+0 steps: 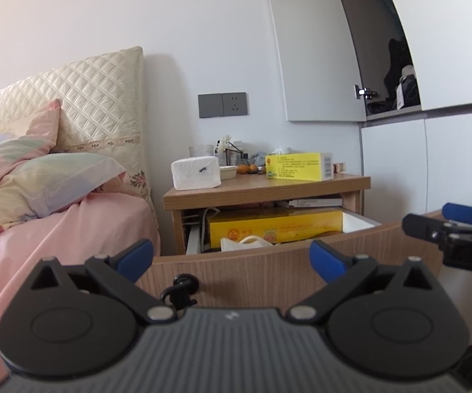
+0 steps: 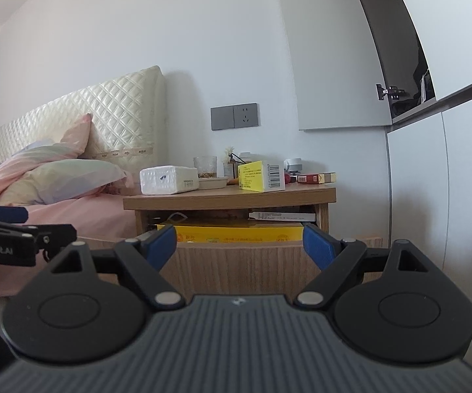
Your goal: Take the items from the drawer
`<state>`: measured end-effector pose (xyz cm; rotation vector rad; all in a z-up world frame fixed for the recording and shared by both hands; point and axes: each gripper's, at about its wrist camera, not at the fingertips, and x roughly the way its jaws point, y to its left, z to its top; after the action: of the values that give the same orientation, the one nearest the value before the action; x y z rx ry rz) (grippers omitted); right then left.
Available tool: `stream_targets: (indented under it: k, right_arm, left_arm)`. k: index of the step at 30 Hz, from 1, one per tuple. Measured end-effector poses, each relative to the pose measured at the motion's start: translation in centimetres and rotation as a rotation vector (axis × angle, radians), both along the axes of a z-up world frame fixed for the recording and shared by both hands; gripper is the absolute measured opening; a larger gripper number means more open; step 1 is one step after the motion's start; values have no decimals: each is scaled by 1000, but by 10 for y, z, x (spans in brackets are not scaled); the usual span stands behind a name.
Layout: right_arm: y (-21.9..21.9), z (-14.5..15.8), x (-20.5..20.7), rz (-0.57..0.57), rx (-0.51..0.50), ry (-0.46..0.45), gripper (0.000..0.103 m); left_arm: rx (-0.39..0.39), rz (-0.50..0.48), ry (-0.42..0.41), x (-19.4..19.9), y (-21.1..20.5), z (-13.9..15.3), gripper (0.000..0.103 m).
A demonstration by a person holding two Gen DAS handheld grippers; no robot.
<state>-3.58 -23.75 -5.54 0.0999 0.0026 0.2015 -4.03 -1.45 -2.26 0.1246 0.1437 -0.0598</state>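
Observation:
The wooden nightstand's drawer (image 1: 268,268) is pulled out toward me. A long yellow box (image 1: 275,227) lies inside it, with a white mask-like item (image 1: 245,244) in front of it. In the right wrist view the same drawer front (image 2: 236,262) hides all but the yellow box's top (image 2: 239,232). My left gripper (image 1: 231,257) is open just before the drawer front, above a black pull (image 1: 181,290). My right gripper (image 2: 239,245) is open too, holding nothing, level with the drawer's front edge. Each gripper shows at the edge of the other's view.
On the nightstand top (image 1: 268,188) stand a white tissue pack (image 1: 196,173), a yellow box (image 1: 298,166), a glass and small clutter. A bed with pink sheets (image 1: 39,229) lies left. White wardrobe panels (image 1: 448,163) stand right, one upper door ajar.

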Motion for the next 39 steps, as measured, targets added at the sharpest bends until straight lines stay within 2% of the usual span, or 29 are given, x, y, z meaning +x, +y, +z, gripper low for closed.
stream_targets:
  k: [8, 12, 16, 29, 33, 36, 39]
  right_arm:
    - [-4, -7, 2, -9, -1, 13, 86]
    - [-3, -11, 2, -7, -3, 15, 86]
    - [1, -16, 3, -4, -9, 35, 82]
    - [12, -30, 15, -1, -34, 79, 59]
    - [13, -33, 19, -1, -38, 89, 54]
    - [14, -35, 21, 4, -46, 99, 46]
    - [14, -38, 23, -1, -39, 110, 41]
  left_arm:
    - [22, 24, 7, 10, 2, -16, 102]
    - [4, 25, 13, 14, 6, -26, 102]
    - [10, 35, 27, 21, 6, -37, 101]
    - [-1, 33, 36, 29, 15, -51, 101]
    - [3, 24, 46, 33, 14, -56, 99]
    - [1, 35, 47, 35, 14, -58, 98]
    - [-4, 50, 58, 39, 17, -61, 93]
